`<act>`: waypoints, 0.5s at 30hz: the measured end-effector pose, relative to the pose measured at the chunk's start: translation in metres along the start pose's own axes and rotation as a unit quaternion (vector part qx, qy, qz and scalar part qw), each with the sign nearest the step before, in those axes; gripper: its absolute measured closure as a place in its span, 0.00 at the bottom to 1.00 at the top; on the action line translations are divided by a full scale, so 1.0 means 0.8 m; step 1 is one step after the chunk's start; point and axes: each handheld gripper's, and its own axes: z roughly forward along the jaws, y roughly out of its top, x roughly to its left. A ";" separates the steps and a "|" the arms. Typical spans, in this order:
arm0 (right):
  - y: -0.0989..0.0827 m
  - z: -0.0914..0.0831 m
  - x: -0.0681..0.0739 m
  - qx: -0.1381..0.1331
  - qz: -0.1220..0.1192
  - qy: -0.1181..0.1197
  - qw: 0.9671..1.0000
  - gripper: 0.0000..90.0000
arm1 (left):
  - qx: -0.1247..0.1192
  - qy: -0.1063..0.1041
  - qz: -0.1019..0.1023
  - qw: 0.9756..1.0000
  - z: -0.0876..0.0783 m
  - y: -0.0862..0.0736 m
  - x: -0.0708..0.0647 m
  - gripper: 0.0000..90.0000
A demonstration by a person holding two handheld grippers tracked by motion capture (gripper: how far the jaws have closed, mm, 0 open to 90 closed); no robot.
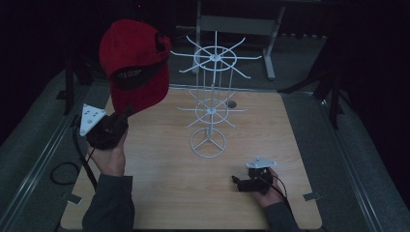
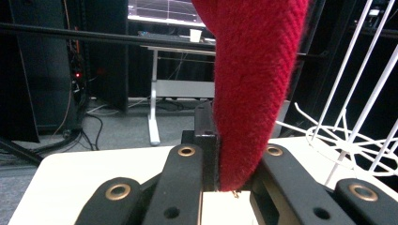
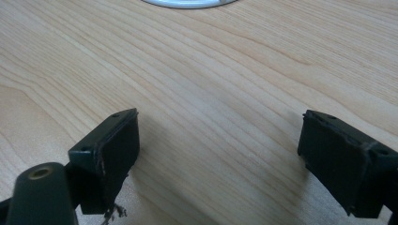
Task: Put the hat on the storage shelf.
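Observation:
A red cap with a black inner band hangs in the air above the table's left side, held by its brim. My left gripper is shut on that brim; in the left gripper view the red fabric rises from between the black jaws, with the left gripper's pads pressed on it. A white wire display stand with two rings of hooks stands at the table's middle, to the right of the cap. My right gripper rests low at the front right, and my right gripper stands open over bare wood.
The light wooden table sits on a grey floor with dark surroundings. The stand's round base and its hooks lie close to the cap's right. A grey desk frame stands behind the table.

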 end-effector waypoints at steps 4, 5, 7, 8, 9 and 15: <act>0.000 0.000 0.000 0.000 0.000 0.000 1.000 0.14 | 0.000 -0.001 0.001 1.000 0.000 0.002 0.000 0.95; 0.000 0.000 0.000 0.000 0.000 0.000 1.000 0.14 | 0.001 -0.001 0.002 1.000 0.000 0.003 0.000 0.95; 0.000 0.000 0.000 0.000 0.000 0.000 1.000 0.14 | 0.000 -0.001 0.003 1.000 0.000 0.007 0.000 0.95; 0.000 0.000 0.000 0.000 0.000 0.000 1.000 0.14 | -0.001 -0.003 0.002 1.000 0.000 0.008 0.000 0.95; 0.000 0.000 0.000 0.000 0.000 0.000 1.000 0.14 | -0.002 -0.003 0.003 1.000 -0.001 0.009 0.000 0.95; 0.000 0.000 0.000 0.000 0.000 0.000 1.000 0.14 | -0.004 -0.007 0.003 1.000 -0.002 0.011 -0.002 0.95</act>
